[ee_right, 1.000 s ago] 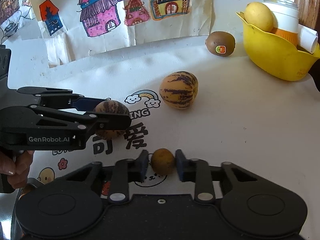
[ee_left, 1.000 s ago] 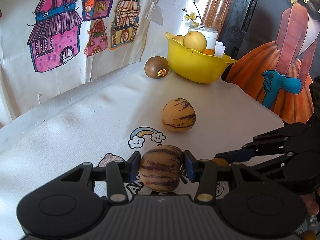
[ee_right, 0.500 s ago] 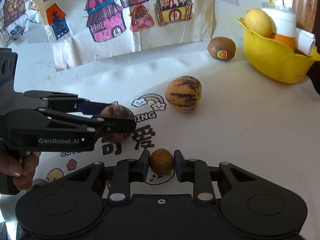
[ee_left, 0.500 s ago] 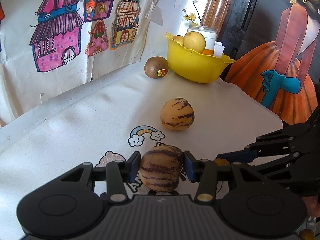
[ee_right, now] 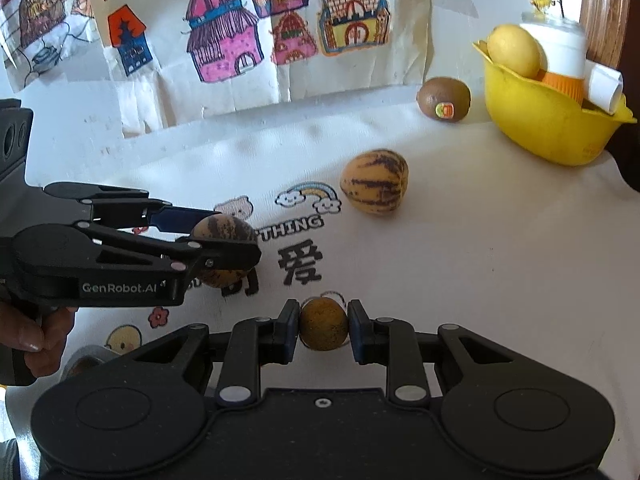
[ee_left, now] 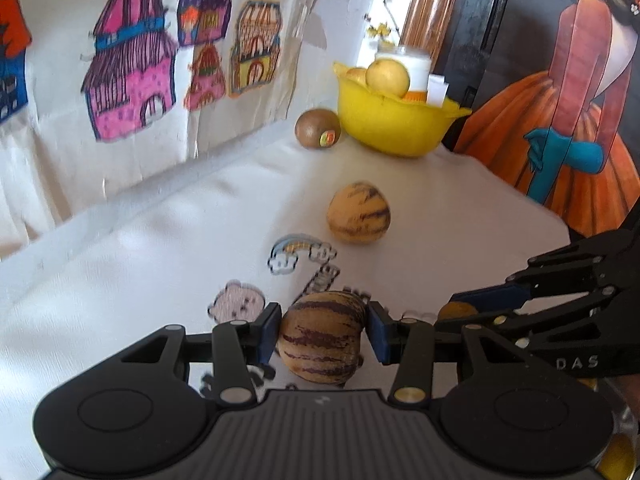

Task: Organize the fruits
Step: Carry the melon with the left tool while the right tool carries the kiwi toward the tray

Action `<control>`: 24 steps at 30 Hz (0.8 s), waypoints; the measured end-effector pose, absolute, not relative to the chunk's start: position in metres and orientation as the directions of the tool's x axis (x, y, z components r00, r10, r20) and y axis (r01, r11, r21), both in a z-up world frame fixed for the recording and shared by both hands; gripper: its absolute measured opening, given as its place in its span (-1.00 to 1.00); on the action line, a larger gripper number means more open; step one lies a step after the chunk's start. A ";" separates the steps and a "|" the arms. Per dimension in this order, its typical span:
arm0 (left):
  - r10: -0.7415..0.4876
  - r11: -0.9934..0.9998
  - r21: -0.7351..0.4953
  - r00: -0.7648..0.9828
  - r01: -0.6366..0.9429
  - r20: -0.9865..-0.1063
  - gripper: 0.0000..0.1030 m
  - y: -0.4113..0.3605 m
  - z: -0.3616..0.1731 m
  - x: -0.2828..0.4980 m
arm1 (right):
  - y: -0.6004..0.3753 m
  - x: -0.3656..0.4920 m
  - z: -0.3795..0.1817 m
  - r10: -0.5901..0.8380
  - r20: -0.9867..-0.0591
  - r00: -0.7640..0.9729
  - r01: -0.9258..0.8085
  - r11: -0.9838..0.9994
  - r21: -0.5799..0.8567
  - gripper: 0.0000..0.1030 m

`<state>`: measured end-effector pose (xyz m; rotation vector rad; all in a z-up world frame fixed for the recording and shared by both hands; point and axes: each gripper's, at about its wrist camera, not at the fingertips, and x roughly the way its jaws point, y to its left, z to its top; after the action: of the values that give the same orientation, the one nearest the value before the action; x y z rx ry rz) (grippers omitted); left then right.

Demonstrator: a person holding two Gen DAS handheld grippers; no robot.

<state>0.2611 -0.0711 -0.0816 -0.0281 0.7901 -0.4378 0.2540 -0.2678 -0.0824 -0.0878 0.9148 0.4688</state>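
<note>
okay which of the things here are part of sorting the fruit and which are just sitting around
Part of the job: striped fruit in the left gripper, small brown fruit in the right gripper, second striped fruit, kiwi, yellow bowl.

Just there: house drawings, white jar, tablecloth.

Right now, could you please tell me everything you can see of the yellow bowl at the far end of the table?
The yellow bowl looks like glossy plastic, with a wavy rim drawn out into a pointed lip on one side. It stands upright on the white tablecloth at the far end. Inside sit a pale yellow fruit, a white-and-orange container and a roll of white paper. A stickered kiwi lies just beside it; whether they touch is unclear.
</note>
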 end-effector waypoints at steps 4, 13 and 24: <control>-0.376 0.912 -0.152 0.633 0.380 -0.676 -0.04 -0.074 -0.081 0.255 | -0.268 0.252 -0.090 0.349 -0.791 0.503 -0.426 0.896 0.125 -0.46; -0.358 0.919 -0.143 0.622 0.368 -0.697 -0.01 -0.072 -0.091 0.251 | -0.270 0.249 -0.094 0.347 -0.796 0.495 -0.424 0.897 0.128 -0.46; -0.373 0.913 -0.147 0.632 0.381 -0.679 -0.13 -0.071 -0.090 0.252 | -0.270 0.249 -0.093 0.346 -0.794 0.499 -0.419 0.899 0.129 -0.46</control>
<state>0.2520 -0.0711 -0.0903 0.0110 0.7747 -0.4314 0.2486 -0.2700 -0.0933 -0.0845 0.9403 0.4631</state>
